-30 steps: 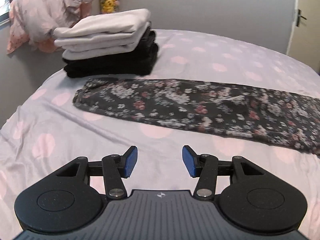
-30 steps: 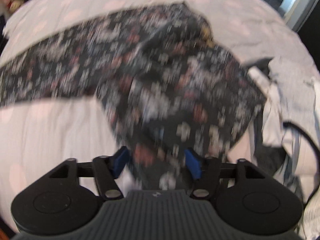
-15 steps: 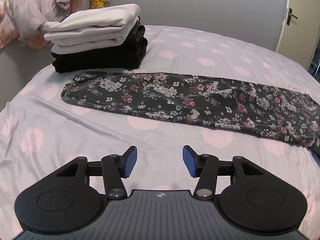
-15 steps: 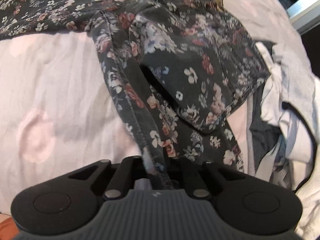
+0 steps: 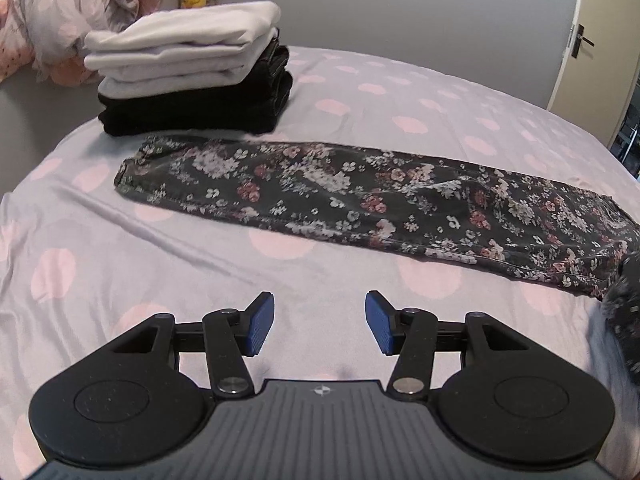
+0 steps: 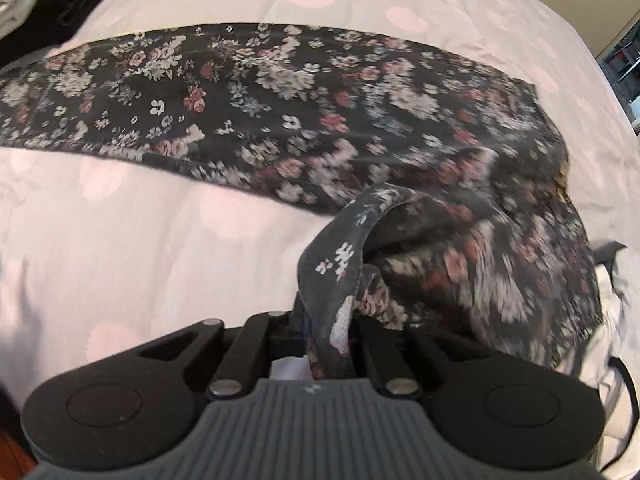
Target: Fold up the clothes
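Pinching the waist end of the floral trousers [image 6: 280, 120] in my right gripper [image 6: 326, 320], left gripper [image 5: 320, 322] open and idle; next, I judge, folding it toward the leg end.

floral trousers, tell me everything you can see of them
The floral trousers are dark fabric printed with white, pink and red flowers. They lie long and flat across the spotted bedsheet, near the folded stack. One end is bunched and lifted, pinched in the shut right gripper. The open left gripper hovers clear.
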`<state>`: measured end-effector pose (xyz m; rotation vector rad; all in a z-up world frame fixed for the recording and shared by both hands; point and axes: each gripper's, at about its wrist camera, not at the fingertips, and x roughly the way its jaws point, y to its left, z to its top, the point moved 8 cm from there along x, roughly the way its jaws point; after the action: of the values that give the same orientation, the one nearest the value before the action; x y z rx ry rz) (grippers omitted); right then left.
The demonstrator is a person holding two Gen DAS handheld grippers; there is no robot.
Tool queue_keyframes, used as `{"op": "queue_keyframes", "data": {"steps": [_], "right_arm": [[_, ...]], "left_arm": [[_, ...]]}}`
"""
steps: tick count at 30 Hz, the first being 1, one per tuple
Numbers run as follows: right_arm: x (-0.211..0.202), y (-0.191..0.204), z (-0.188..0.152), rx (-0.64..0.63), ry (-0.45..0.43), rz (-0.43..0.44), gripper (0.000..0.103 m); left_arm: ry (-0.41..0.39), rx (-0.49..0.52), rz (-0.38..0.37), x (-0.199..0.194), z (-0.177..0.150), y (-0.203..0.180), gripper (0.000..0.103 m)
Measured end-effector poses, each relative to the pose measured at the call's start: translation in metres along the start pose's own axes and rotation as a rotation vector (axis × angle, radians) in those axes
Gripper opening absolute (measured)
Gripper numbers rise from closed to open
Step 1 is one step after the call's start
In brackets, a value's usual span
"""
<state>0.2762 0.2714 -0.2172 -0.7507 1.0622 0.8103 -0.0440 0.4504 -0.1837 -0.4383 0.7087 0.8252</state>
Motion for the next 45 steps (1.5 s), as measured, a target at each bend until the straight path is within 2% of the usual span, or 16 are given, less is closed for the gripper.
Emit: {"op": "queue_keyframes", "data": {"steps": [2,6,8,10,14,18,22,27,34,36,38,39,40,41,43,45], "right_arm": [[0.005,0.007,0.002,-0.011,0.022,-0.007,0.033],[-0.002,0.006,-0.006,-0.072,0.026,-0.003,0.044],[-0.013,-0.006,-0.014,-0.101,0.026,-0.013,0.052],[-0.023,-0.020,-0.024,-0.105,0.032,-0.021,0.056],[-0.033,-0.052,-0.046,-0.082,0.064,-0.026,0.058],[-0.030,-0.064,-0.072,-0.100,0.122,0.005,0.063],[-0.022,-0.059,-0.098,-0.160,0.174,0.030,0.064],[-0.027,-0.048,-0.122,-0.177,0.201,0.105,0.065],[-0.051,-0.028,-0.139,-0.267,0.204,0.130,0.069],[-0.049,-0.023,-0.144,-0.321,0.212,0.103,0.069],[-0.042,-0.020,-0.144,-0.372,0.204,0.031,0.064],[-0.037,-0.020,-0.142,-0.390,0.203,-0.011,0.056],[-0.033,-0.020,-0.140,-0.408,0.204,-0.054,0.026],[-0.030,-0.020,-0.138,-0.409,0.209,-0.072,0.003],[-0.029,-0.016,-0.128,-0.380,0.214,-0.070,0.003],[-0.035,-0.002,-0.115,-0.423,0.187,-0.087,0.003]], "left_arm": [[0.010,-0.014,-0.004,0.002,-0.001,0.003,0.059],[0.015,-0.011,-0.025,0.003,0.000,0.001,0.059],[0.014,0.008,-0.034,0.002,0.000,-0.003,0.059],[0.010,0.023,-0.045,0.000,0.001,-0.007,0.059],[0.007,0.031,-0.062,-0.003,0.001,-0.012,0.059],[0.013,0.038,-0.066,-0.002,0.001,-0.015,0.059],[0.024,0.049,-0.063,0.000,-0.001,-0.016,0.059],[0.025,0.054,-0.061,-0.001,-0.001,-0.017,0.059],[0.020,0.104,-0.066,-0.004,-0.002,-0.026,0.059],[0.012,0.109,-0.069,-0.006,-0.002,-0.028,0.059],[0.007,0.112,-0.073,-0.007,-0.002,-0.028,0.059],[0.007,0.112,-0.075,-0.007,-0.002,-0.029,0.059],[0.006,0.112,-0.077,-0.008,-0.002,-0.028,0.059],[0.004,0.109,-0.080,-0.008,-0.002,-0.028,0.059],[-0.002,0.099,-0.086,-0.010,-0.001,-0.026,0.059],[-0.009,0.092,-0.092,-0.011,0.001,-0.026,0.059]]}}
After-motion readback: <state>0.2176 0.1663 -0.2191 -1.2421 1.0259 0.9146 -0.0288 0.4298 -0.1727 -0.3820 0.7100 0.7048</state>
